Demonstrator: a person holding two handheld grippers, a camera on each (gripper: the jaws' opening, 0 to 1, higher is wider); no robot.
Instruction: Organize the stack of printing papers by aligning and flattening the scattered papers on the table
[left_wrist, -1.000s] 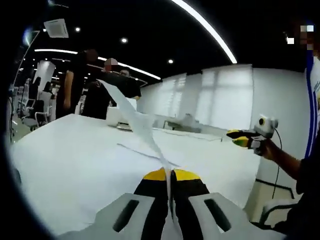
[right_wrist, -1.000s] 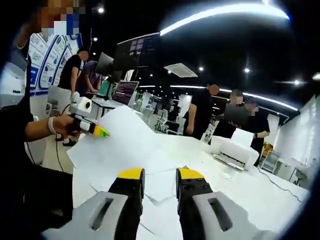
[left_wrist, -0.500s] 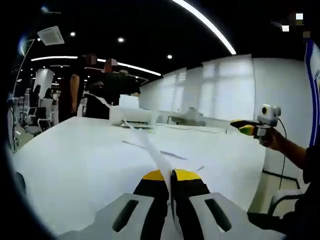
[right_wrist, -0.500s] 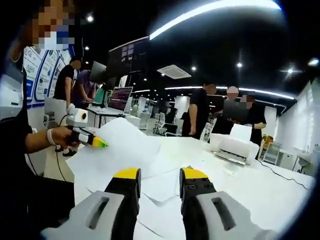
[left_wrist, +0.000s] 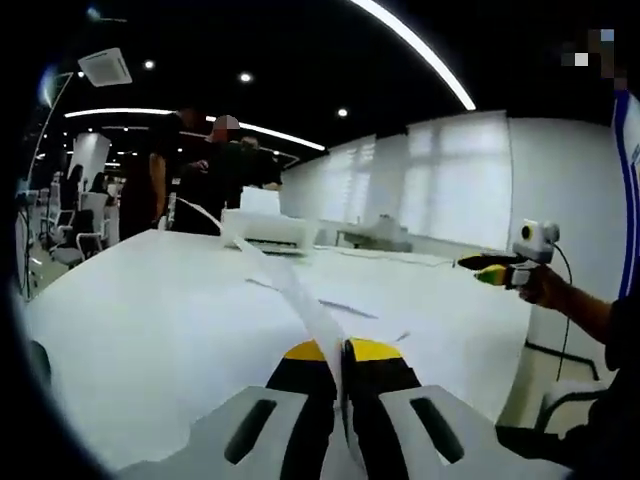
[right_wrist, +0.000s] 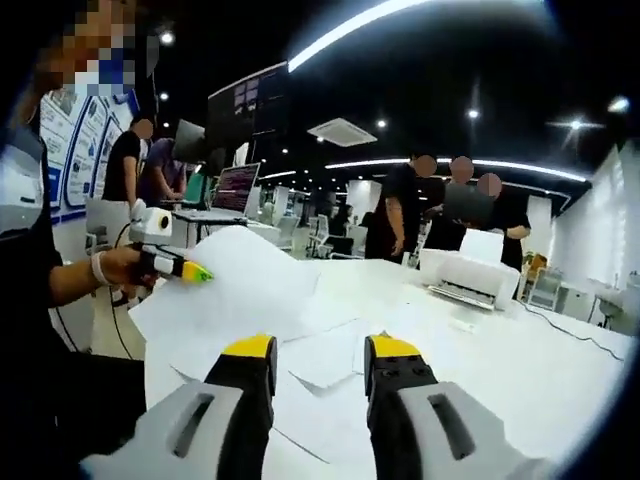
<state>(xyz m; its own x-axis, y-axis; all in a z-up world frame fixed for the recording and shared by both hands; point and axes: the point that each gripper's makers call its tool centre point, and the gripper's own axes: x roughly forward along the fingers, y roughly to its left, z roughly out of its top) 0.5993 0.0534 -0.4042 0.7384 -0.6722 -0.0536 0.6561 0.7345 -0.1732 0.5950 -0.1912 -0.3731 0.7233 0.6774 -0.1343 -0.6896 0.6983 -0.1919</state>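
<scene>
My left gripper is shut on the edge of a white paper sheet, which runs edge-on up and away over the white table. In the right gripper view the same left gripper holds that sheet curved above several loose sheets scattered on the table. My right gripper is open above those sheets, with nothing between its jaws. It also appears at the right of the left gripper view as the right gripper, held in a hand off the table's edge.
A white printer stands at the far end of the table, also seen as the printer. Several people stand behind it. Desks with monitors lie beyond the person's arm.
The held sheet has dropped from standing high to a lower, flatter slant. The right gripper's jaws stand slightly wider apart, and both views have shifted a little.
</scene>
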